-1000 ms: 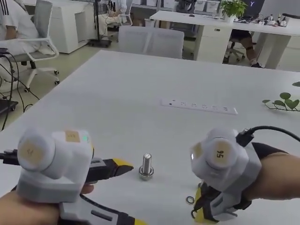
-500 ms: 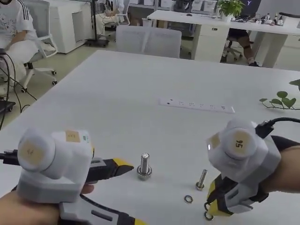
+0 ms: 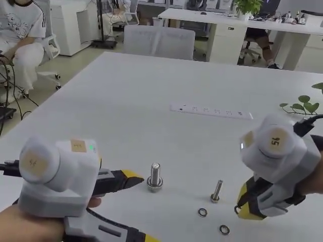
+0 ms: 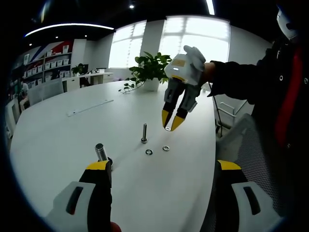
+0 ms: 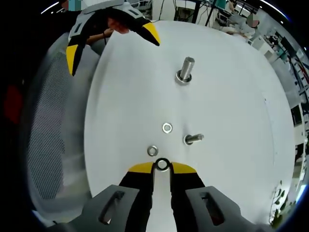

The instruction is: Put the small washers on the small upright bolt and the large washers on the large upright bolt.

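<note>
Washer (image 5: 162, 165) is pinched by its rim between the tips of the right gripper (image 3: 241, 209), off the table (image 3: 151, 116) and just beside the small bolt (image 3: 217, 191). A second washer (image 3: 202, 212) and a third washer (image 3: 224, 230) lie flat near that bolt's foot. The left gripper (image 4: 162, 166) is spread wide with nothing in it, one jaw close to the large bolt (image 3: 155, 177). The held ring looks about the size of the loose ones, so I judge it is meant for the small bolt, though I cannot be sure. To seat it well, turn the ring level so its hole faces straight down the shank. Centre it over the tip from above, lower until the thread shows through, and only then part the jaws. The thin bolt probably topples easily, so keep the tips clear of its side.
</note>
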Tool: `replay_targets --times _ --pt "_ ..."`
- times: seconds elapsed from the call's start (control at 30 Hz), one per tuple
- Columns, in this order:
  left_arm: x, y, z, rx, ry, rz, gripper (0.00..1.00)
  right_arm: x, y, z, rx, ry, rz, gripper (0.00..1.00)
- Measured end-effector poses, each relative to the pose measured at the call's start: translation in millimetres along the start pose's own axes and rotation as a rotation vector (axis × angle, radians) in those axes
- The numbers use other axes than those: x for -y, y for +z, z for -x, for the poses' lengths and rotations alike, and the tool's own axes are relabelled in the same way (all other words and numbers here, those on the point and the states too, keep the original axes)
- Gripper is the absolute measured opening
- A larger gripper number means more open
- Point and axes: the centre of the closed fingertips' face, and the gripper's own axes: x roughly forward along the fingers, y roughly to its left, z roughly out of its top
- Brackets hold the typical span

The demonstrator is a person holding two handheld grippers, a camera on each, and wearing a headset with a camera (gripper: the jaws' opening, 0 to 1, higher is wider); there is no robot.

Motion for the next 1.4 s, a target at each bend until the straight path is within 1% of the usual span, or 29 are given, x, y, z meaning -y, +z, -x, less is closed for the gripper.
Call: replay_targets --times 0.3,0.4,0.53,0.97,1.23,1.4 --pt "-1.1 0.0 -2.8 -0.002 -0.002 0.004 0.88 17.0 2.9 12.0 0.006 -0.030 0.002 0.13" --pt "-1.6 -0.1 -3.2 -0.001 -0.001 0.007 0.88 24.6 7.9 16.0 0.011 -0.041 0.010 0.13" --pt "-2.2 -0.4 -3.1 -0.002 0.001 0.007 0.88 28.6 16.4 18.1 0.017 -0.049 0.024 0.13" --pt "-1.7 -0.1 -3.9 0.001 0.003 0.010 0.88 38.8 36.1 15.8 0.015 -0.051 0.072 0.13" --pt "-2.4 -0.4 -3.7 0.005 0.004 0.012 0.88 42.3 40.4 11.1 0.001 -0.039 0.091 0.13" --pt "-2.2 -0.9 -3.9 0.003 -0.002 0.010 0.88 44.2 39.9 7.0 -0.011 -0.030 0.097 0.13"
